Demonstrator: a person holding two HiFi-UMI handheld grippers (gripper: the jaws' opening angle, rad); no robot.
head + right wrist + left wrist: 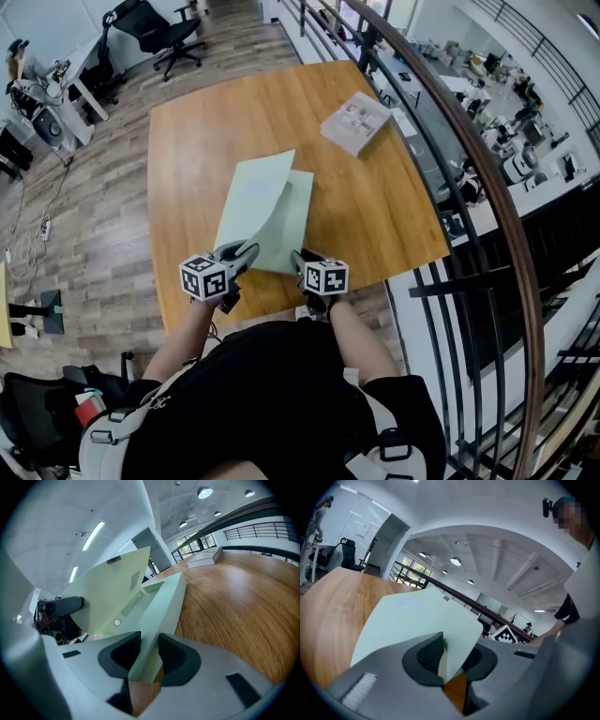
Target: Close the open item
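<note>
1. Left gripper (246, 251) (452, 660): at the near left of the pale green folder (298, 208). Its jaws stand narrowly parted with the near corner of the folder's cover (255, 195) (417, 620) between them. The sheet leans on one pad, and bare wood shows in the gap below it.
2. Right gripper (302, 258) (149, 656): just beside the left one. Its jaws are closed on the near edge of the folder's lower half (161, 604), with a pad against each side.
3. Folder: open, near the front edge of the wooden table (375, 206). The lower half lies flat on the wood. The cover is raised at a tilt over the left side, hinged along the far edge.
4. Booklet (354, 122) (205, 557): flat on the far right part of the table, well apart from the folder.
5. Railing (469, 159): runs along the table's right side.
6. Office chair (164, 33): on the floor beyond the table's far left corner.
</note>
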